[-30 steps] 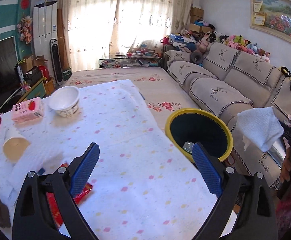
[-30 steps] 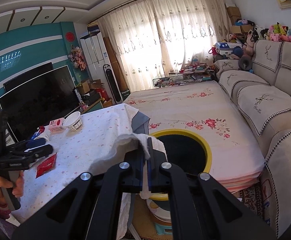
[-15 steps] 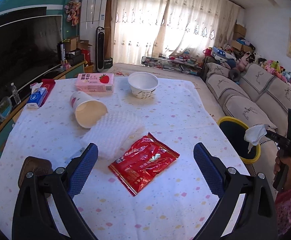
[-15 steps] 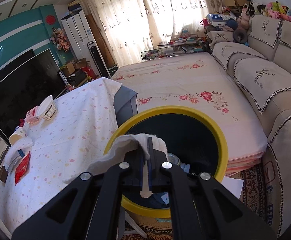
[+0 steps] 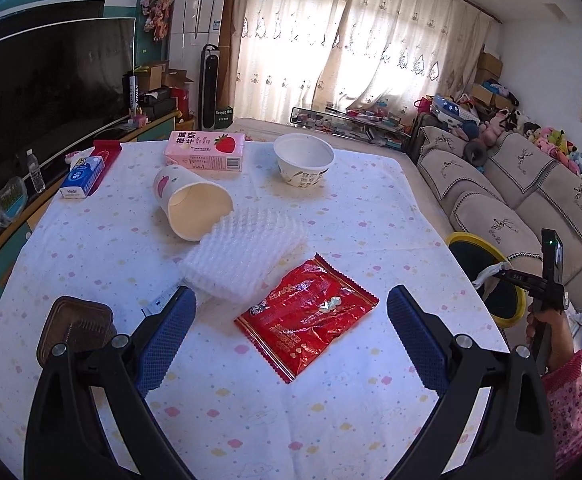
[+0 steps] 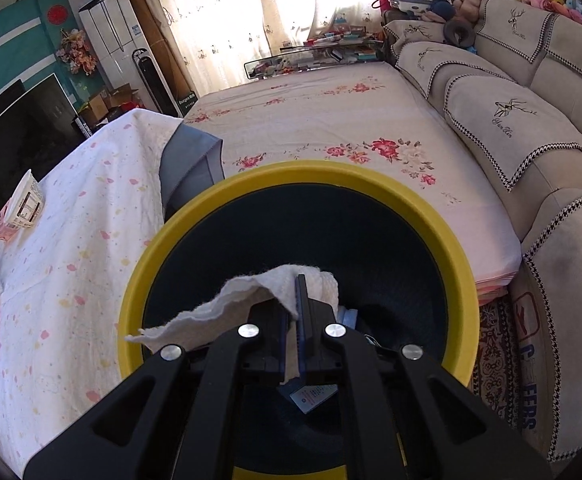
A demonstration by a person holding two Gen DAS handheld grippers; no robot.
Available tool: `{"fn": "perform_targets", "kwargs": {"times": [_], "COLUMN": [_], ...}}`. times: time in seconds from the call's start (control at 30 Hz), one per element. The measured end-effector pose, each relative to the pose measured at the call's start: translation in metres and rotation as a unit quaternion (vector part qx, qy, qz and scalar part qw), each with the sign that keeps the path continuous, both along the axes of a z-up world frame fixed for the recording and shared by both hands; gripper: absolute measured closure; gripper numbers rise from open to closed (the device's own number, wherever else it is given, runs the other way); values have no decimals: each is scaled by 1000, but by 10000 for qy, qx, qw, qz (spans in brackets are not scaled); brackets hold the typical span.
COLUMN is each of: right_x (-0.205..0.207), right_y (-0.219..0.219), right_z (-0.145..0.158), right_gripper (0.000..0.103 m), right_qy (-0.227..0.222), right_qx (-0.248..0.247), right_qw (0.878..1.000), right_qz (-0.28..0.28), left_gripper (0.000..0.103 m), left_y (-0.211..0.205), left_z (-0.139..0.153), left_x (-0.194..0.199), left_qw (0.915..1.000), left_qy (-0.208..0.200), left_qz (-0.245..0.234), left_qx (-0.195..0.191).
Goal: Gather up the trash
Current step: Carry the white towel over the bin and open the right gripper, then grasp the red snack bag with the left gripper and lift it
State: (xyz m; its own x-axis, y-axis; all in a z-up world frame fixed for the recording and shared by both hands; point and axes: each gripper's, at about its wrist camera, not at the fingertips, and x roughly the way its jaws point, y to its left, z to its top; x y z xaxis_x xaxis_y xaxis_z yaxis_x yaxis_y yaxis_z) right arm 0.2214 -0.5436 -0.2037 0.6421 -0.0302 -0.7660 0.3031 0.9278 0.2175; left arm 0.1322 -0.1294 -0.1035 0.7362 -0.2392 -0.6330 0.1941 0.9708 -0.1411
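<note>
My left gripper [image 5: 291, 300] hangs open over the table, its blue fingers either side of a red snack wrapper [image 5: 307, 320] lying flat. Behind the wrapper lie a bubble-wrap sheet [image 5: 243, 256], a tipped paper cup [image 5: 195, 208], a white bowl [image 5: 303, 164] and a pink milk carton [image 5: 205, 151]. My right gripper [image 6: 297, 284] points down into the yellow-rimmed bin [image 6: 291, 170]. Its jaws are opening, with a white tissue [image 6: 251, 296] still draped and pinched between them. In the left wrist view that gripper [image 5: 507, 274] sits over the bin [image 5: 463, 236] beside the table.
A brown flat object [image 5: 75, 328] and a blue tissue pack [image 5: 83, 178] lie on the table's left side. The bin holds some trash at its bottom [image 6: 313, 396]. A sofa [image 6: 523, 120] and a floral mattress [image 6: 331, 120] lie beyond. A person's hand [image 5: 547, 320] grips the right handle.
My left gripper swung from the bin side to over the table and the red wrapper. My right gripper dropped with the tissue from above the table edge to low over the bin mouth.
</note>
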Motion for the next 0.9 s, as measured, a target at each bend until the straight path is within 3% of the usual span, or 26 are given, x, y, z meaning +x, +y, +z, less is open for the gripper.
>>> {"fn": "perform_targets", "kwargs": {"times": [0.07,0.1,0.13,0.17,0.5,0.9], "right_x": [-1,-2,-3,-6,-19,-40], "right_y": [-2,-2,-1,-1,7,31], "right_z": [-3,-3,-2,-1,17,44], "right_gripper": [74,55,44,41,37,33], "right_qy": [33,28,-10,-40,-236,-546], "right_qx": [58,71,68,56,55,-99], "right_qw": [10000,10000,9999,9999,9997,9983], "right_qz": [-31,-51,-74,-86,-4,178], "left_gripper": [8,8,8,8,8,7], "left_y": [-2,-3,-4,-5,-14,-19], "left_z": [-2,-3,-3,-4,-16,-56], "left_x": [1,1,2,2,8,29], "left_qw": [10000,10000,10000,10000,9996,9940], "left_qy": [17,30,42,58,205,947], "left_qz": [-16,-24,-27,-31,-163,-543], "left_qx": [18,18,18,21,78,-67]}}
